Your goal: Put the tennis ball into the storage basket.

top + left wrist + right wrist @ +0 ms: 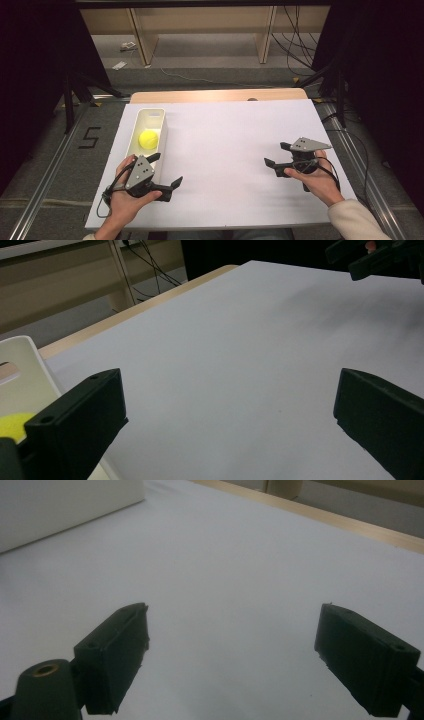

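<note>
Black claws (grey plates), cream sleeve.

We see a white sheet covering the light wooden table, pale wooden shelving beyond it, and black cables on the grey floor.

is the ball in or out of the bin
In. The yellow ball lies inside the white bin; both grippers stand clear of it with jaws open.

Both jaws gape on the left hand-held gripper and the right hand-held gripper, each gripped from behind.
</note>
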The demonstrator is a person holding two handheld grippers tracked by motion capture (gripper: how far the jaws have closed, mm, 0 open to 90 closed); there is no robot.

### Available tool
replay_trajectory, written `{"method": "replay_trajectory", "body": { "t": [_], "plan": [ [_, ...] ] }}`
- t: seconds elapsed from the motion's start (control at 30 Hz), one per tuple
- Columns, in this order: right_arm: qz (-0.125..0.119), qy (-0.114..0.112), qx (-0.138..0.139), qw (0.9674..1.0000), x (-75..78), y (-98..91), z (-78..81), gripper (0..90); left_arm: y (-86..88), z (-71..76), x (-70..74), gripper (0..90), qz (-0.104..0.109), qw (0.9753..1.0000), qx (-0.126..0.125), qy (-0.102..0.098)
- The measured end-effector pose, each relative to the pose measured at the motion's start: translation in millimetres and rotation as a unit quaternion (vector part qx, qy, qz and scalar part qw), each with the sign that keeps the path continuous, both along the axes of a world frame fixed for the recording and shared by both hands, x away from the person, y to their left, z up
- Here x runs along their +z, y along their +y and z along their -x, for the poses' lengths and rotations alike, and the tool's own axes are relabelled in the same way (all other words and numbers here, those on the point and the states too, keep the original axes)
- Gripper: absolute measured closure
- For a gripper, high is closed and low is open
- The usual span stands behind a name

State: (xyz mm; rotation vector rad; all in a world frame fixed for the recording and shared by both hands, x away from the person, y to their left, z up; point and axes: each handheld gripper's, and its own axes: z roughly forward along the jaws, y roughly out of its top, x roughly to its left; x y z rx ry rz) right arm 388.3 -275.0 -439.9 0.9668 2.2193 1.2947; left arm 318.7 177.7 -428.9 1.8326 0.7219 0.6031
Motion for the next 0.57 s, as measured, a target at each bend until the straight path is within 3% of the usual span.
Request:
{"method": "replay_trajectory", "body": {
  "t": [0.57],
  "plan": [
    [-0.004, -0.004, 0.000, 1.0000, 1.8, -1.8, 5.2, 14.7, 0.0, -0.7, -0.2, 0.0, 0.001, 1.0000, 0.001, 0.000]
  ]
}}
